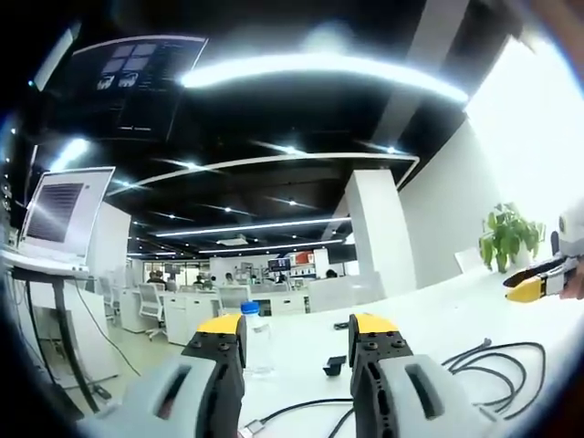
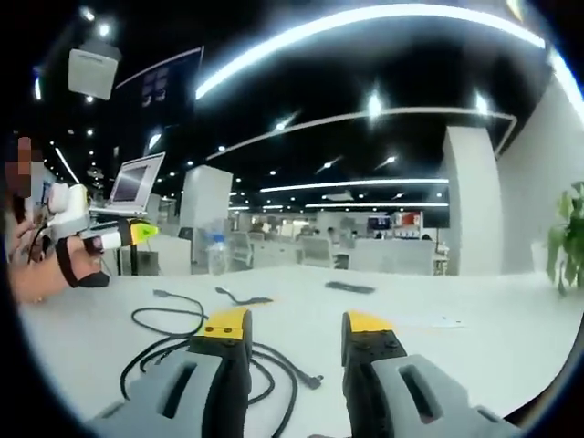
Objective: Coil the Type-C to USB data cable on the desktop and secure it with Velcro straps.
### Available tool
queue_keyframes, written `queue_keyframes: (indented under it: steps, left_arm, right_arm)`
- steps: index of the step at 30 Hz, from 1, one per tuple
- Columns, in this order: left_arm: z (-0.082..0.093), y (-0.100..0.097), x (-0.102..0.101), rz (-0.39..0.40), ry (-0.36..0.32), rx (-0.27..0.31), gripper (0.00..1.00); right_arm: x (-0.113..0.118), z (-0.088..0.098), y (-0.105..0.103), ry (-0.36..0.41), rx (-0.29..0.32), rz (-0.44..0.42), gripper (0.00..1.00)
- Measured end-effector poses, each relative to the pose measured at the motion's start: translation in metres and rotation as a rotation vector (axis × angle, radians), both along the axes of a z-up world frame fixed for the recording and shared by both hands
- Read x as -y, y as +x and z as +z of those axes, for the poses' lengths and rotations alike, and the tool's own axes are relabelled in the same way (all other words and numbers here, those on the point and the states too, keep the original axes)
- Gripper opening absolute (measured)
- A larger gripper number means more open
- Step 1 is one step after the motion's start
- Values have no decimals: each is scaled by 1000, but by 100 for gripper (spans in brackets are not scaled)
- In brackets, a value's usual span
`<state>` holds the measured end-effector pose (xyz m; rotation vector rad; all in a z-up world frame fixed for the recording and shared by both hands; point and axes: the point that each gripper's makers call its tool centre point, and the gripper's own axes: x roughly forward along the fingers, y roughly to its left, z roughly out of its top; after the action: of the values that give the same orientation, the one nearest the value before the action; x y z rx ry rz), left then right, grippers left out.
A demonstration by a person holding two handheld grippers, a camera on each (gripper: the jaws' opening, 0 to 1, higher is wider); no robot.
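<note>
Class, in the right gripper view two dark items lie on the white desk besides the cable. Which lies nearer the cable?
The thin curved strap, just beyond the cable loops. The flat dark strap lies farther right, apart.

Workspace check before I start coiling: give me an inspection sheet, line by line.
Surface: white desktop, mostly bare.
Job's things: black data cable lying loose and uncoiled; dark flat strip farther back, possibly the Velcro, too small to confirm.
Clutter: clear water bottle with blue cap, standing upright.
Grippers: left tongs open, holding nothing; right tongs open, holding nothing; both above the desk.
Cables: one plug end lies near the left tongs.
Surroundings: laptop on a stand, potted plant, open office with white desks behind.
</note>
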<state>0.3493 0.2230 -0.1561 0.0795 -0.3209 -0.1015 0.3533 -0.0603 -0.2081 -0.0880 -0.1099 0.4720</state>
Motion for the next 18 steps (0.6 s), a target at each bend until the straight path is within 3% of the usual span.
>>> queue_keyframes:
  steps: [9, 18]
  left_arm:
    - [-1, 2, 0, 5, 14, -5, 46]
    - [1, 1, 0, -5, 0, -4, 46]
  right_arm:
    - [-32, -2, 6, -4, -36, 72, 38]
    - [-73, -20, 21, -32, -110, 150, 35]
